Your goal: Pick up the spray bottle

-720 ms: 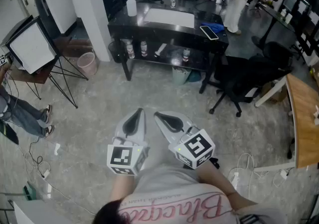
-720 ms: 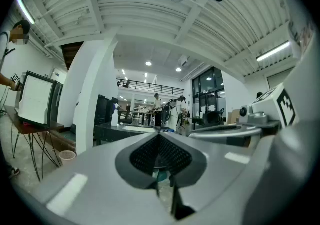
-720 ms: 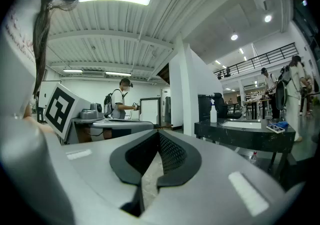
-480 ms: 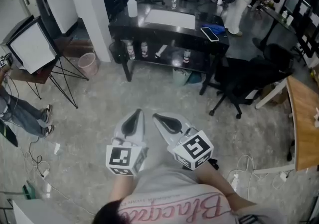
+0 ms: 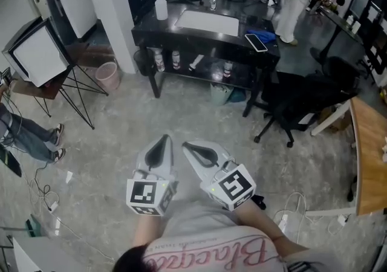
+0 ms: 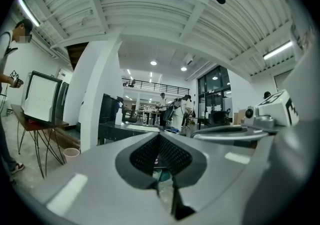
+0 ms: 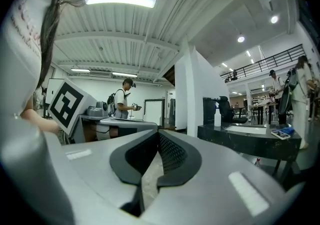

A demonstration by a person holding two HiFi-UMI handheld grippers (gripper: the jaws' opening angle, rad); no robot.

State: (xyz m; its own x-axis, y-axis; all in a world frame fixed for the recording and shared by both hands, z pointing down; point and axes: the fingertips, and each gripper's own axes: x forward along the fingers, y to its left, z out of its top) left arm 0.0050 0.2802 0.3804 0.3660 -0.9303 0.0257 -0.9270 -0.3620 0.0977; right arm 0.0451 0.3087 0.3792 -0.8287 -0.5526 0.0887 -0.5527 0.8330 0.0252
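Head view looks down on a mottled grey concrete floor [image 5: 121, 132], with a glossy black worktop [image 5: 181, 36] at the far side. The spray bottle [image 5: 160, 6] stands upright at the worktop's far left corner. It is a slim white plastic cylinder with a blue trigger head. Towards the middle of the worktop lies a flat white rectangular mat [image 5: 208, 22]. Near the right edge a dark slab [image 5: 255, 41] rests next to a blue thing [image 5: 261, 34] too small to make out. A lower shelf [image 5: 184, 68] under the worktop carries several small bottles [image 5: 175, 59]. A black office chair [image 5: 296, 98] stands off the worktop's right end. A round pinkish bin [image 5: 107, 76] sits on the floor near its left end.

The left gripper [image 5: 165, 137] and the right gripper [image 5: 187, 144] are held side by side close to the person's body, both level and well apart from the worktop and the bottle. Each is a smooth pale grey plastic shell tapering to a point. Each has black mesh-textured pads [image 6: 145, 156] inside and a cube [image 5: 147, 195] with square black-and-white markers at the back. In the left gripper view the jaws are closed together with nothing between them. The right gripper view shows the same: pads meeting at the tip, empty. In both gripper views the bottle shows small and far off on the worktop.
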